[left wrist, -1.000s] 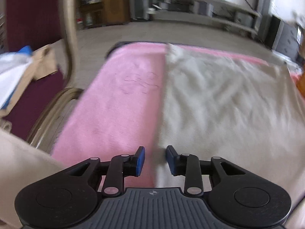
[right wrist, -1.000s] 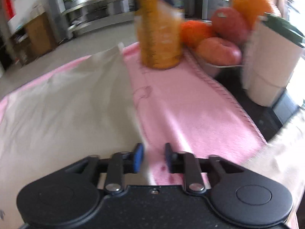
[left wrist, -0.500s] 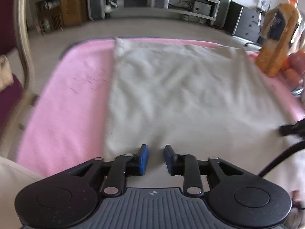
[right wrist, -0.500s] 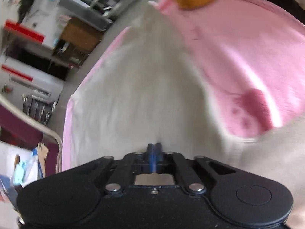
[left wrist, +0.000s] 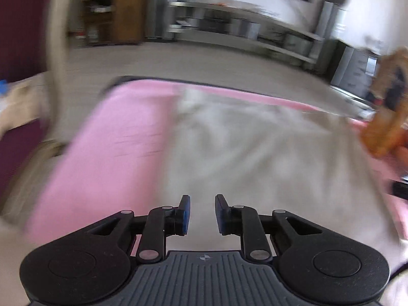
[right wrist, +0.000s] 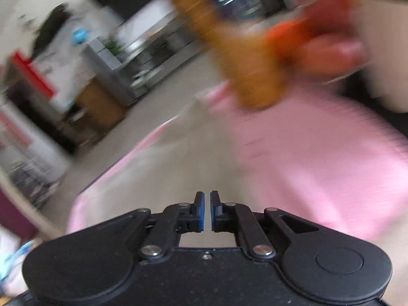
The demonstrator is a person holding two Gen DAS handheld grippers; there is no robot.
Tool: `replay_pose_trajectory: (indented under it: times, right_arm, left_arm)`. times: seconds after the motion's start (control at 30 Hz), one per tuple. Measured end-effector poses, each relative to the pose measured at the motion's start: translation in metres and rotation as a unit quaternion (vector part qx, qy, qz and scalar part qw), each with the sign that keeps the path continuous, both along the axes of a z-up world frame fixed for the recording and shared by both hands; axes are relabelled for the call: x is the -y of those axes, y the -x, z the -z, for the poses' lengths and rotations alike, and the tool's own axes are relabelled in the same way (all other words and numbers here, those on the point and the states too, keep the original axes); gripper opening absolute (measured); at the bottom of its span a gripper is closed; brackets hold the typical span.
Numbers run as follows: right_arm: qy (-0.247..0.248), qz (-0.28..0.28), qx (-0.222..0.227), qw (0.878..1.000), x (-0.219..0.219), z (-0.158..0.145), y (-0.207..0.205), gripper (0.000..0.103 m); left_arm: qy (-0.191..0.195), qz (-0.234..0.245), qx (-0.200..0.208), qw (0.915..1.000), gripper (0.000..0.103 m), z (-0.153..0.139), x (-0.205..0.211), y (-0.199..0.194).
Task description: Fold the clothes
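A beige garment (left wrist: 255, 158) lies flat on a pink blanket (left wrist: 114, 140). My left gripper (left wrist: 202, 204) hovers over the garment's near left edge. Its jaws are closing, a gap still shows between the blue pads, and nothing is between them. In the right wrist view the same garment (right wrist: 178, 173) lies left of the bare pink blanket (right wrist: 318, 158). My right gripper (right wrist: 207, 199) is over the garment's near right part. Its jaws are opening by a narrow slit, with no cloth seen pinched. Both views are blurred by motion.
An orange bottle (right wrist: 242, 58) stands on the blanket's far right corner, with fruit (right wrist: 326, 48) in a bowl and a pale pot behind it. The bottle (left wrist: 385, 117) also shows in the left wrist view. A chair frame (left wrist: 57, 51) rises left of the table.
The right gripper went from apart to fully shut, and now shows a thin gap. Its view rolled back towards the bottle. The left view swung right, then back left, and its pads stand slightly closer.
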State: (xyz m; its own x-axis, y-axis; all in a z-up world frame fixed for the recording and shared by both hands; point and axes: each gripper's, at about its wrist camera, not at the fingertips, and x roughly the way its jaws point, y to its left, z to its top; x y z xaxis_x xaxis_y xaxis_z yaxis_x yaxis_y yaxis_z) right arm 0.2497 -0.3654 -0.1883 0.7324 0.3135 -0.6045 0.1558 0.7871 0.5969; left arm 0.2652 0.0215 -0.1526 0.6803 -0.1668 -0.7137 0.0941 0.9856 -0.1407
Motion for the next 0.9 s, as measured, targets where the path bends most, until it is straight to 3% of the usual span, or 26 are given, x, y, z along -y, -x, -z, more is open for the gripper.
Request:
replay_pose_trajectory:
  times: [0.1, 0.17, 0.27, 0.3, 0.33, 0.4, 0.47, 0.53, 0.6, 0.63, 0.7, 0.73, 0.8, 0.9]
  right_arm:
    - [-0.052, -0.085, 0.003, 0.995, -0.039, 0.011, -0.025, 0.006]
    - [-0.077, -0.129, -0.004, 0.989, -0.058, 0.023, -0.045, 0.006]
    - [-0.095, -0.154, -0.026, 0.983, -0.070, 0.043, -0.073, 0.007]
    - [-0.087, -0.145, -0.031, 0.985, -0.069, 0.049, -0.078, 0.000]
    - [-0.088, -0.141, -0.018, 0.986, -0.062, 0.055, -0.080, 0.000]
    - [-0.100, -0.098, 0.018, 0.990, -0.033, 0.065, -0.083, 0.000]
    - [-0.075, -0.015, 0.053, 0.996, -0.002, 0.070, -0.073, 0.000]
    - [-0.064, 0.077, 0.077, 0.992, 0.029, 0.074, -0.059, 0.000]
    - [-0.051, 0.164, 0.078, 0.982, 0.053, 0.073, -0.045, 0.003]
    - [-0.037, 0.201, 0.074, 0.976, 0.062, 0.070, -0.039, 0.002]
    - [0.003, 0.216, 0.066, 0.974, 0.067, 0.061, -0.031, 0.006]
    - [0.006, 0.216, 0.061, 0.974, 0.067, 0.053, -0.028, 0.013]
    - [0.012, 0.216, 0.051, 0.975, 0.066, 0.037, -0.022, 0.014]
    - [0.003, 0.213, 0.041, 0.976, 0.068, 0.013, -0.008, 0.014]
  left_arm:
    - [0.009, 0.062, 0.001, 0.9980, 0.023, 0.008, 0.044, -0.019]
    - [0.010, 0.074, 0.000, 0.9972, 0.026, 0.018, 0.061, -0.038]
    - [-0.029, 0.062, 0.024, 0.9973, 0.025, 0.032, 0.069, -0.060]
    - [-0.048, 0.049, 0.038, 0.9970, 0.023, 0.033, 0.066, -0.066]
    - [-0.066, 0.027, 0.047, 0.9963, 0.017, 0.033, 0.062, -0.071]
    - [-0.129, -0.042, 0.068, 0.9883, 0.017, 0.036, 0.049, -0.081]
    - [-0.181, -0.112, 0.089, 0.9730, 0.028, 0.044, 0.028, -0.087]
    - [-0.167, -0.132, 0.089, 0.9731, 0.029, 0.043, 0.012, -0.089]
    - [-0.205, -0.158, 0.083, 0.9623, 0.035, 0.042, 0.010, -0.090]
    - [-0.209, -0.162, 0.076, 0.9614, 0.040, 0.040, 0.008, -0.088]
    - [-0.211, -0.169, 0.062, 0.9607, 0.040, 0.035, 0.003, -0.085]
    - [-0.202, -0.172, 0.055, 0.9626, 0.039, 0.028, -0.001, -0.081]
    - [-0.207, -0.176, 0.048, 0.9611, 0.029, 0.013, -0.004, -0.069]
    - [-0.209, -0.150, 0.043, 0.9654, 0.034, -0.017, -0.014, -0.043]
